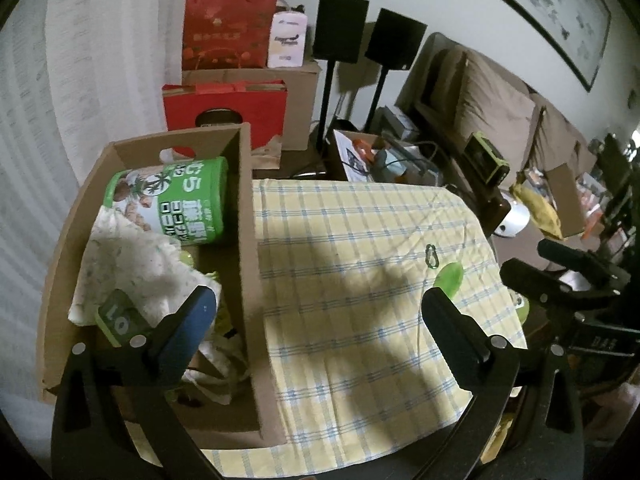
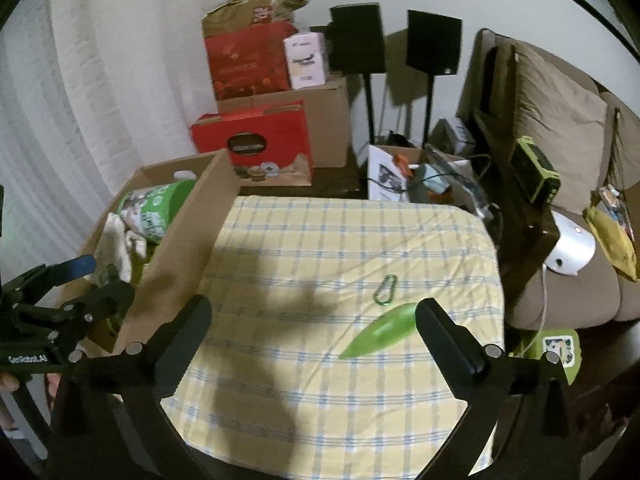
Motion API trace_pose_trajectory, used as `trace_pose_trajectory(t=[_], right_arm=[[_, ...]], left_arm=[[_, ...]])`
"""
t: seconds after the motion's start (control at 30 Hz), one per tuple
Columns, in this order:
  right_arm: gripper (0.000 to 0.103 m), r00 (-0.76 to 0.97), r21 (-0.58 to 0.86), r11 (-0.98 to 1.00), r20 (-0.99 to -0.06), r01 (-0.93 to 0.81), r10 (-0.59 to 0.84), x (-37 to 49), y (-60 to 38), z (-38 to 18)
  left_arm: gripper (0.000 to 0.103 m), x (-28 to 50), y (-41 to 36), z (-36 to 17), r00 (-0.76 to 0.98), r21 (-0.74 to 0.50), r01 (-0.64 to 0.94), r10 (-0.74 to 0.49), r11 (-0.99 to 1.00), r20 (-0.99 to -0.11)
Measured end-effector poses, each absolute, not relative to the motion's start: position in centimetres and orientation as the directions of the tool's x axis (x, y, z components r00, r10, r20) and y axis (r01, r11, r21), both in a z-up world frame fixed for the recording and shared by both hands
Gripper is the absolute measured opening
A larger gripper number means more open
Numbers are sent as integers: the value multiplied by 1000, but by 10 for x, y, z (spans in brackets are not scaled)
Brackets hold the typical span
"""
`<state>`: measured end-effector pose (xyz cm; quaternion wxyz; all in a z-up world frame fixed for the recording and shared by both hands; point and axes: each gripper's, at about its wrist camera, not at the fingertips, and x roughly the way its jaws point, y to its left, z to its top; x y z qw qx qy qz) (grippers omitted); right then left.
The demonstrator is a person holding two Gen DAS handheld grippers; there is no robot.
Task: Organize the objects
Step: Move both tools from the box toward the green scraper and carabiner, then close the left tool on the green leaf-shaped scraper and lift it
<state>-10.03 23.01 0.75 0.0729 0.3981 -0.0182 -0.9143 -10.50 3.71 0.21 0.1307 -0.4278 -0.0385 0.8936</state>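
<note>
Smooth leaf-shaped green plastic piece (image 2: 380, 334) beside wire-thin carabiner (image 2: 385, 289) on checked cloth (image 2: 320, 240)

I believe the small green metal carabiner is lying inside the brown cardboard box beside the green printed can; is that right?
Not quite: the small green metal carabiner lies on the yellow checked tablecloth, outside the brown cardboard box. The green printed can is in that box. The right wrist view shows it.

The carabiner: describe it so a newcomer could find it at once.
Start at the yellow checked cloth covering the table, with the cardboard box along its left edge. Look toward the cloth's right side, away from the box: the carabiner lies flat there, just above the green leaf-shaped piece. It is the small wire-thin green loop, open in the middle, whereas its neighbour is solid.
</note>
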Motion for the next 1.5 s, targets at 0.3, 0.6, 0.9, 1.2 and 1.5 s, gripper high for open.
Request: trace_pose_trajectory(t=[0.3, 0.6, 0.9, 1.2, 1.5], right_arm=[[103, -675, 121, -992, -729, 33, -111, -100, 273, 0], [103, -660, 151, -987, -747, -53, -79, -96, 313, -21], [103, -646, 163, -982, -761, -100, -61, -96, 335, -40], [103, -644, 146, -977, -765, -158, -10, -87, 353, -49], [103, -634, 159, -967, -774, -197, 2, -83, 369, -60]], left_arm=[[103, -109, 65, -8, -578, -197, -250, 309, -948, -755], [103, -112, 106, -36, -516, -225, -331, 375, -917, -770], [103, -122, 138, -63, -476, -237, -361, 397, -902, -785], [103, -137, 178, -86, -444, -228, -419, 417, -879, -793], [102, -154, 210, -109, -404, -224, -462, 429, -858, -808]])
